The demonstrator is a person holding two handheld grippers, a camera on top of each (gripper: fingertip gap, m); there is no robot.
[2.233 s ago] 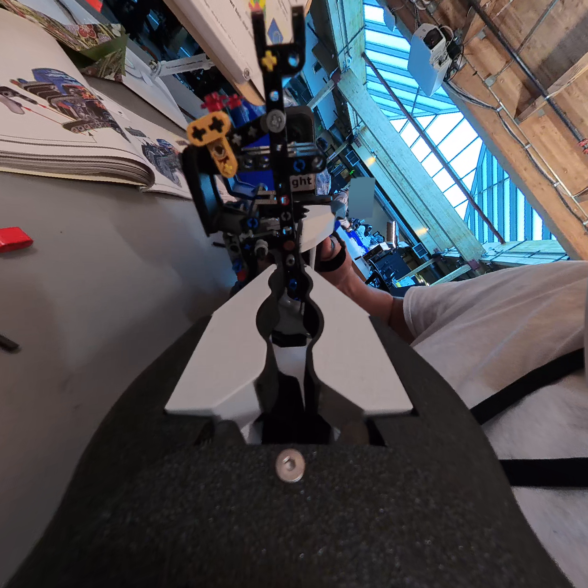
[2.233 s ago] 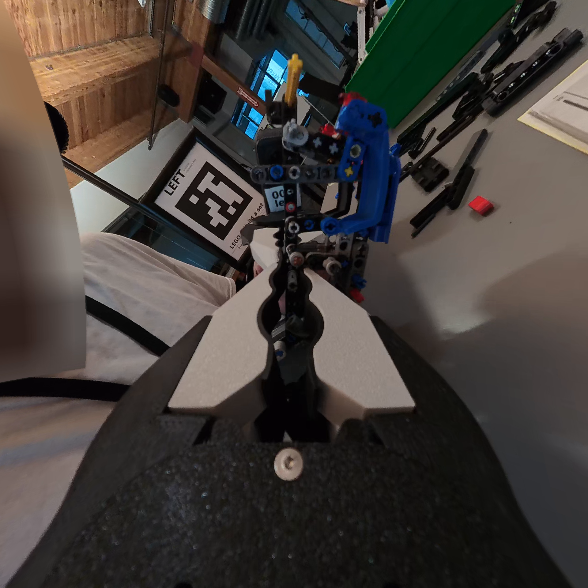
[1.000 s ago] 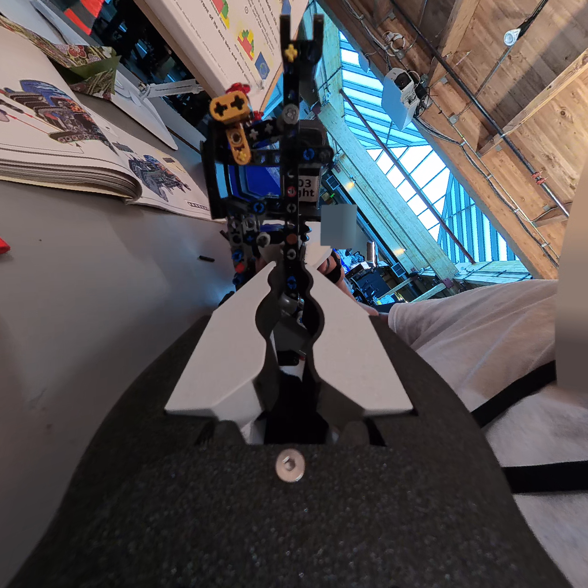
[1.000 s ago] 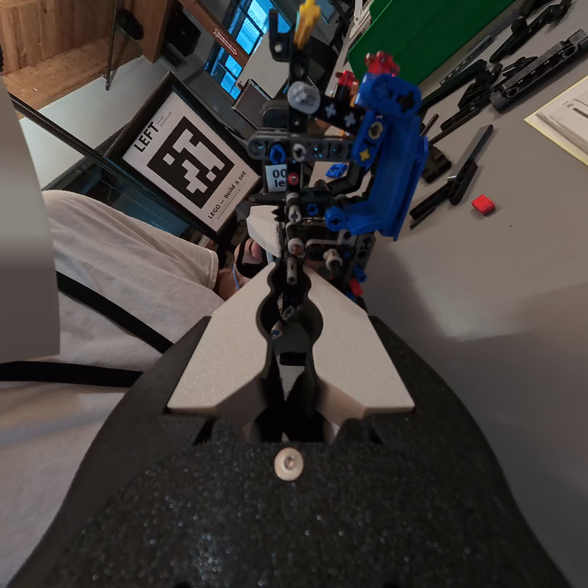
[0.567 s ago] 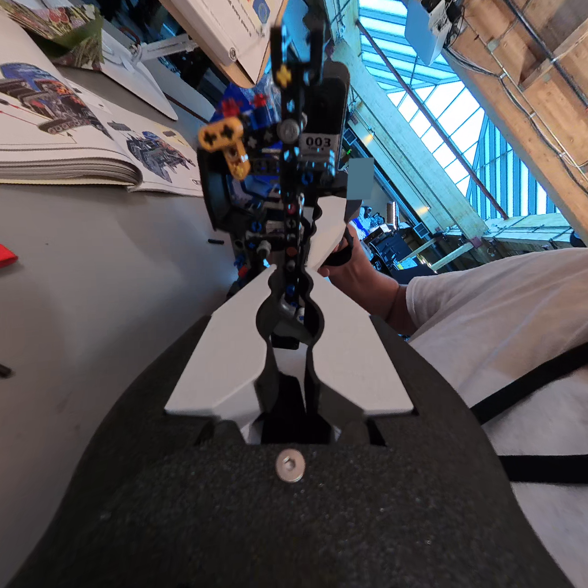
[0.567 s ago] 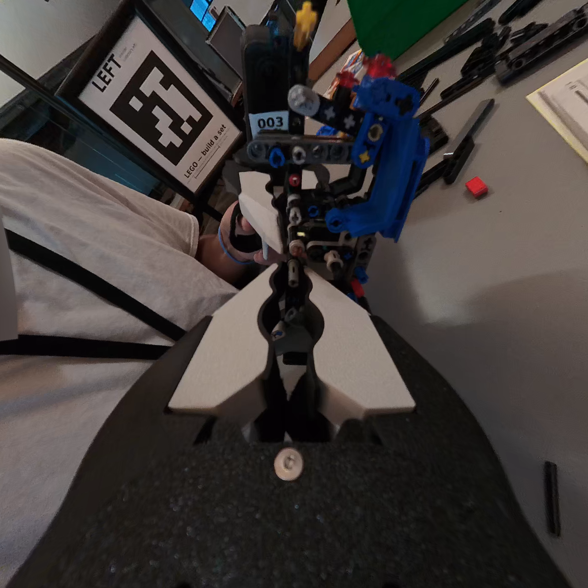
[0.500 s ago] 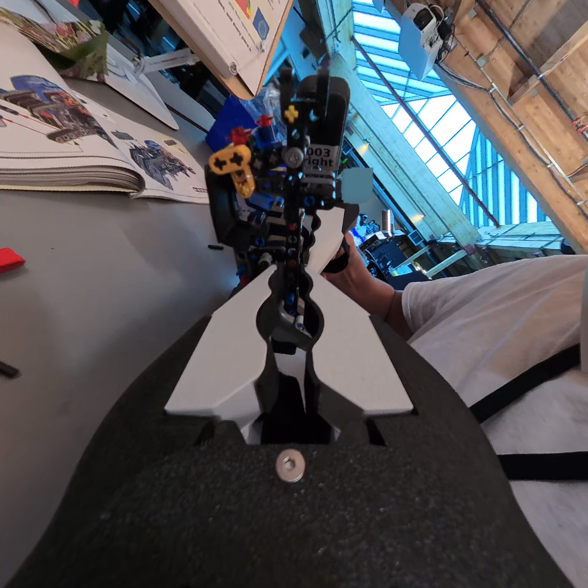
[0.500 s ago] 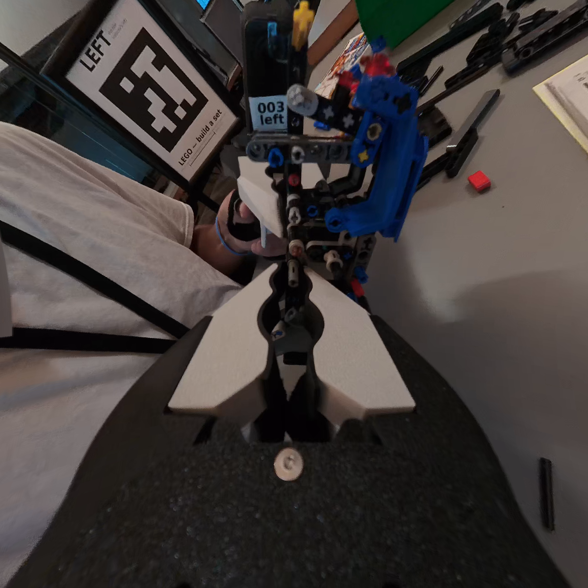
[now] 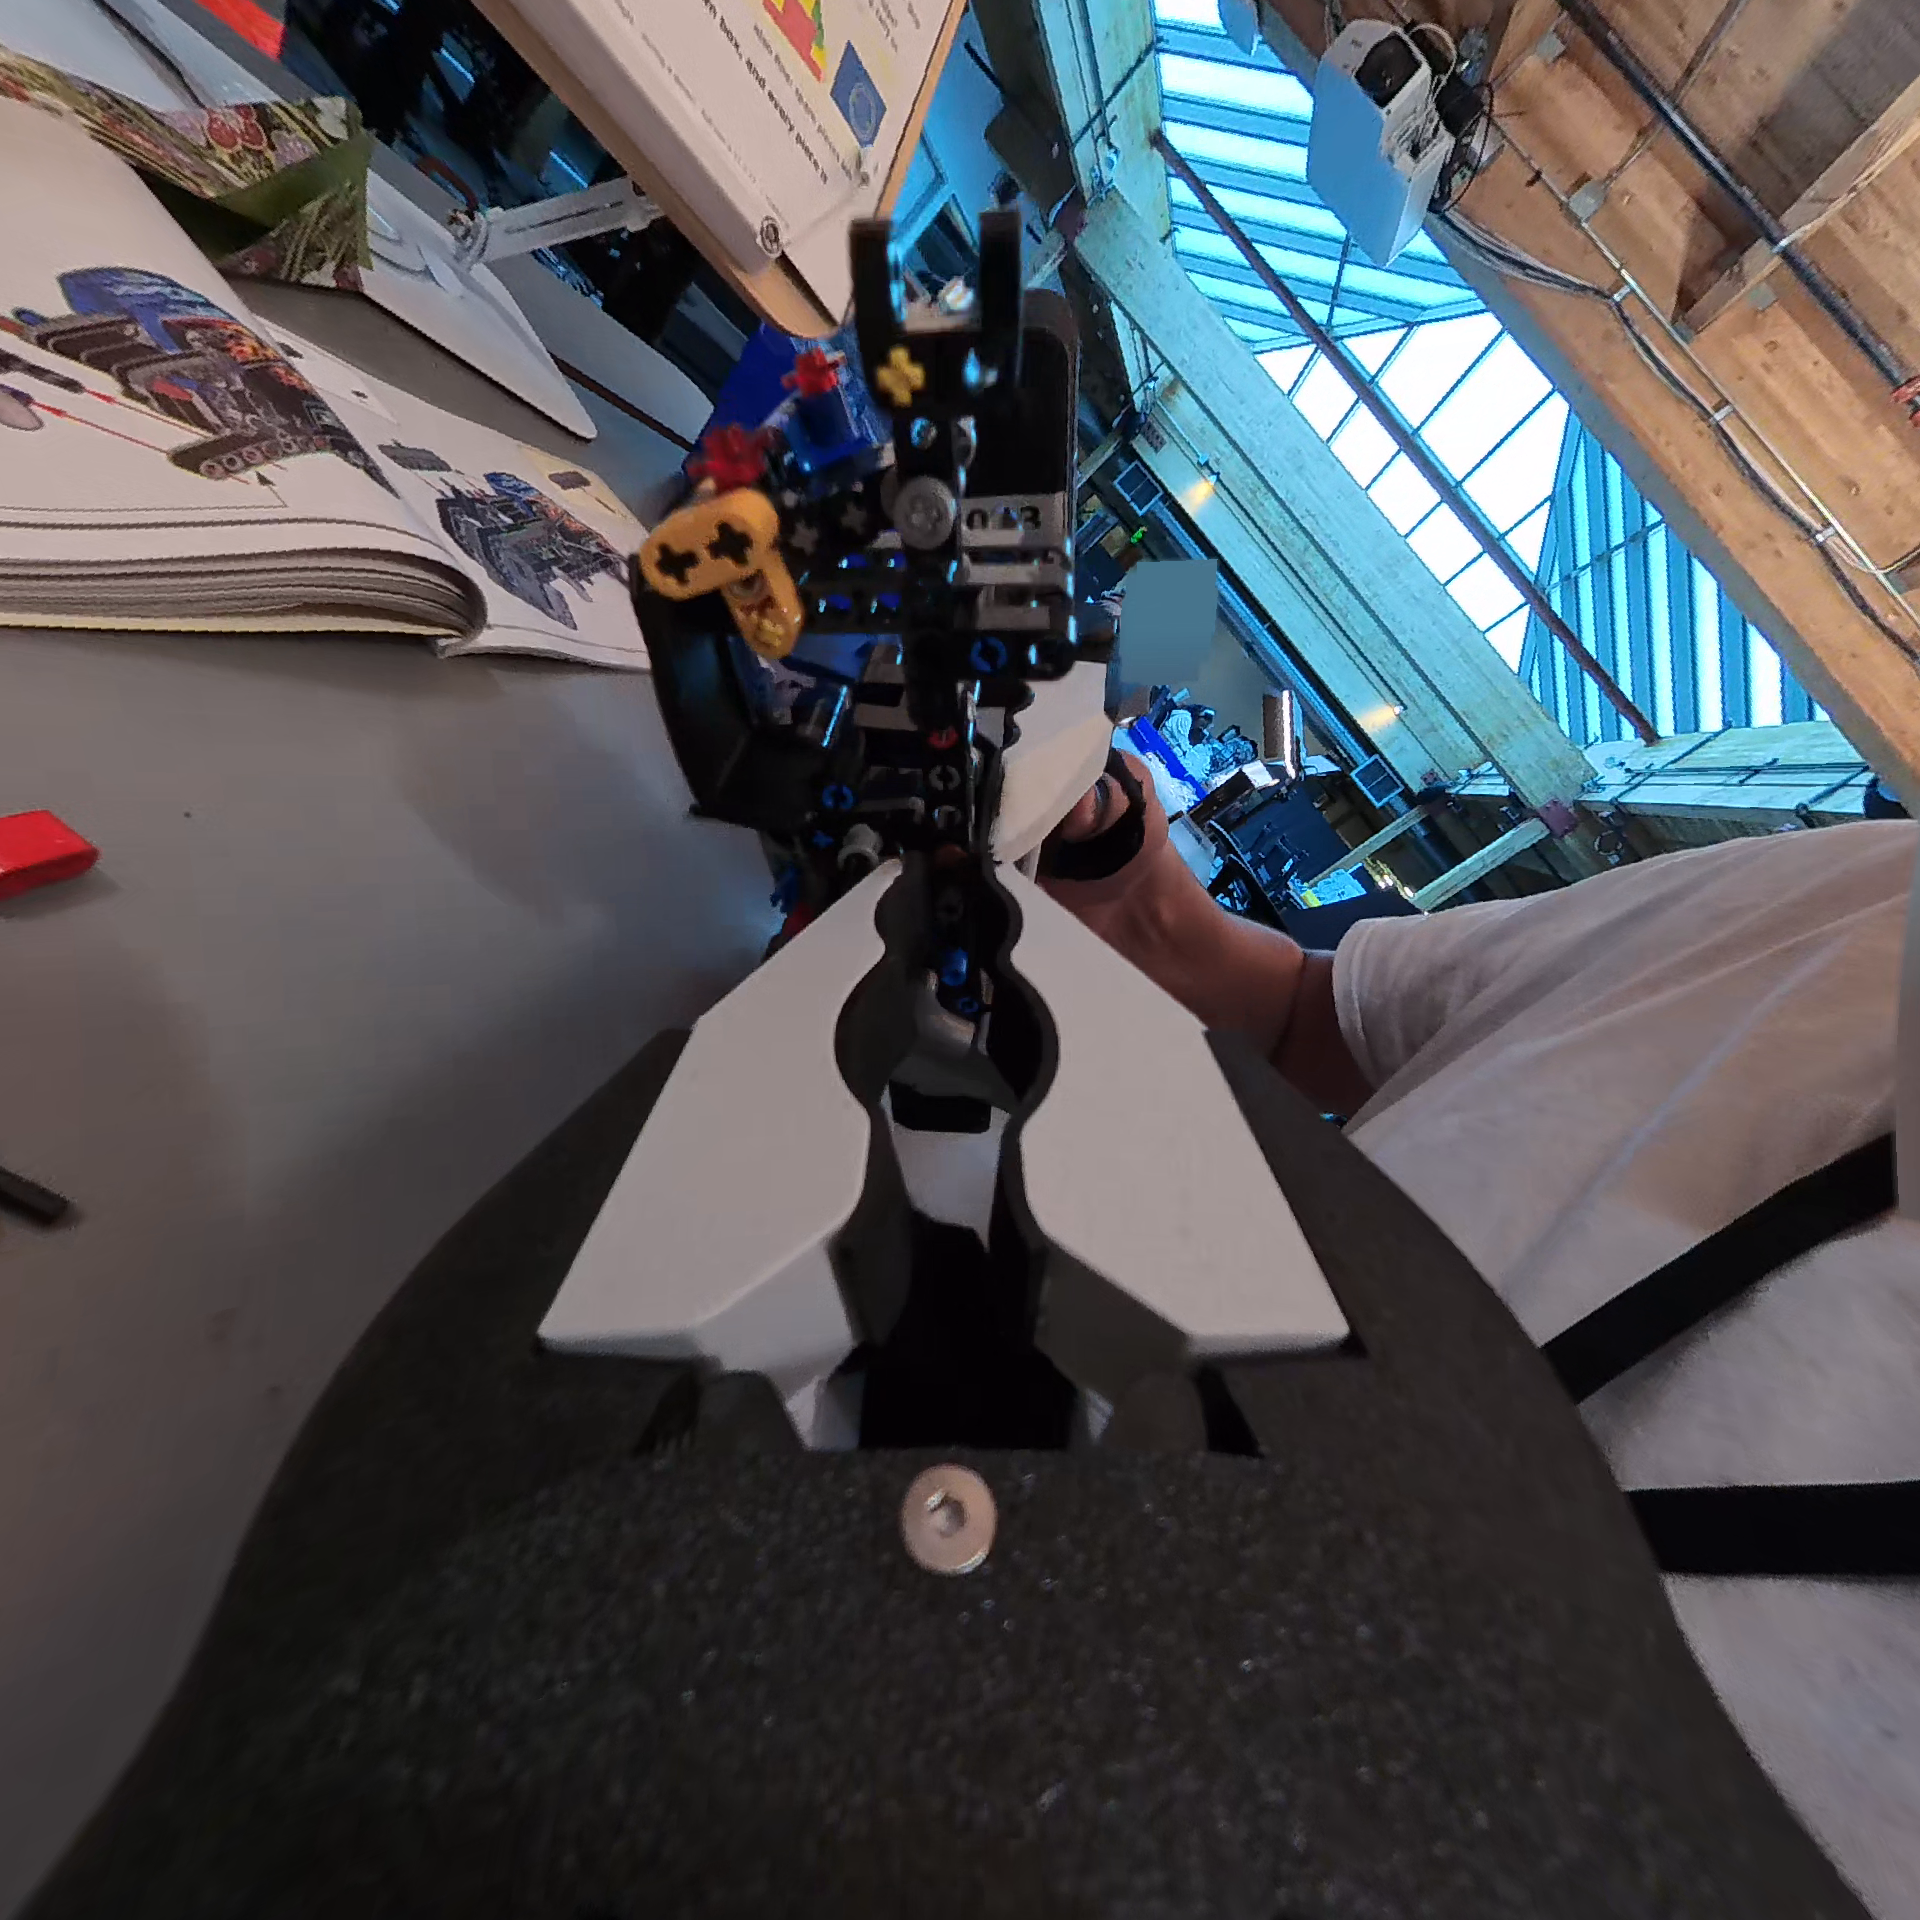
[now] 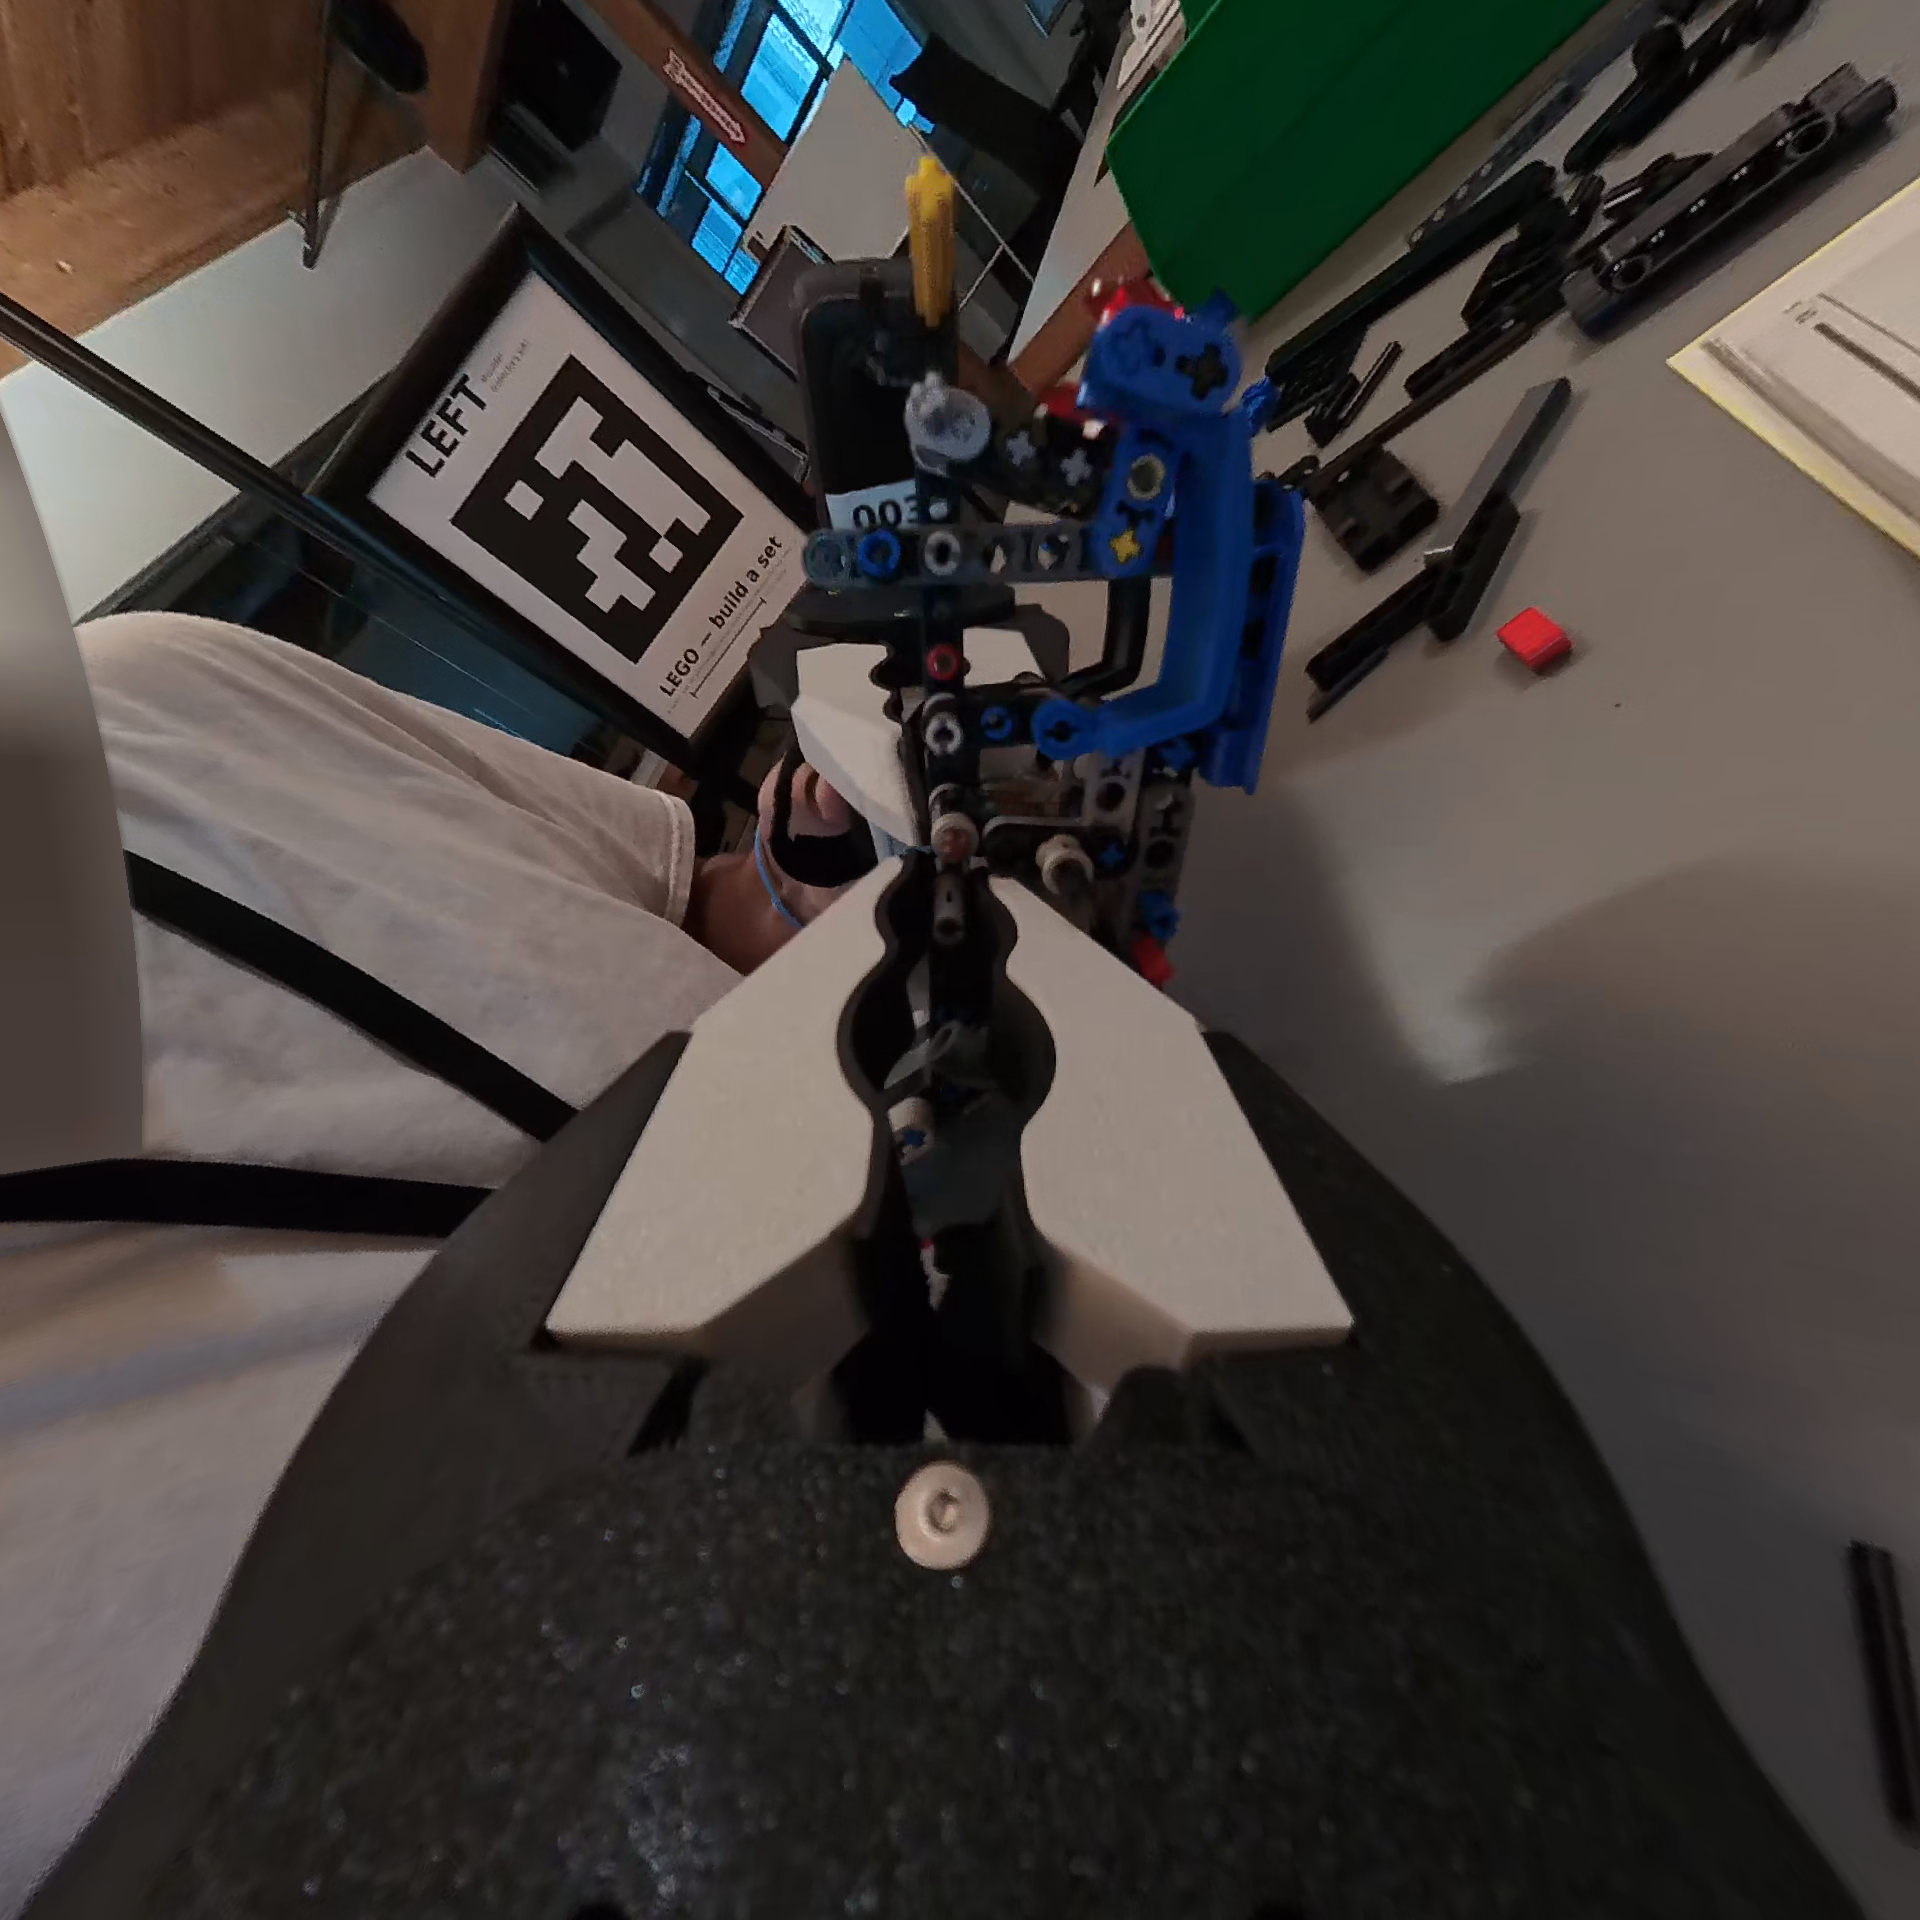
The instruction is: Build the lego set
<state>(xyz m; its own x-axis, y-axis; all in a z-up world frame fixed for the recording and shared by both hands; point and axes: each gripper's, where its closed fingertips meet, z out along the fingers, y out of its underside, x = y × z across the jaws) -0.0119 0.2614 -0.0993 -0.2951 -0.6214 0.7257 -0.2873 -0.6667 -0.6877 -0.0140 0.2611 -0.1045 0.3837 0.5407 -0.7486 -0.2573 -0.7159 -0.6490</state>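
Note:
A black, blue and yellow lego assembly (image 9: 914, 623) is held between both grippers above the grey table (image 9: 312, 935). My left gripper (image 9: 948, 883) is shut on its black beam from one side. My right gripper (image 10: 948, 883) is shut on the same assembly (image 10: 1039, 582) from the opposite side. A yellow connector (image 9: 717, 551) sticks out on one side, a blue curved panel (image 10: 1195, 582) on the other, and a yellow axle (image 10: 928, 239) points up. The other gripper's white finger shows behind the assembly in each view (image 9: 1049, 748) (image 10: 842, 727).
An open instruction booklet (image 9: 208, 488) lies on the table at the left. A red piece (image 9: 42, 852) lies near it. Several loose black beams (image 10: 1455, 488), a small red brick (image 10: 1532, 636), a green box (image 10: 1351, 114) and a paper sheet (image 10: 1829, 343) lie beside the right gripper. A person's white-sleeved arm (image 9: 1558, 1039) is close. Only a small space, under 4 cm, lies between the two pairs of fingers. Both grippers' tips are roughly 12 cm from the red piece (image 9: 42, 852). The right camera catches it too, in the right wrist view (image 10: 1527, 641).
Both grippers stay shut on the assembly while it has been tilted and turned in the air; the background has shifted in both views.

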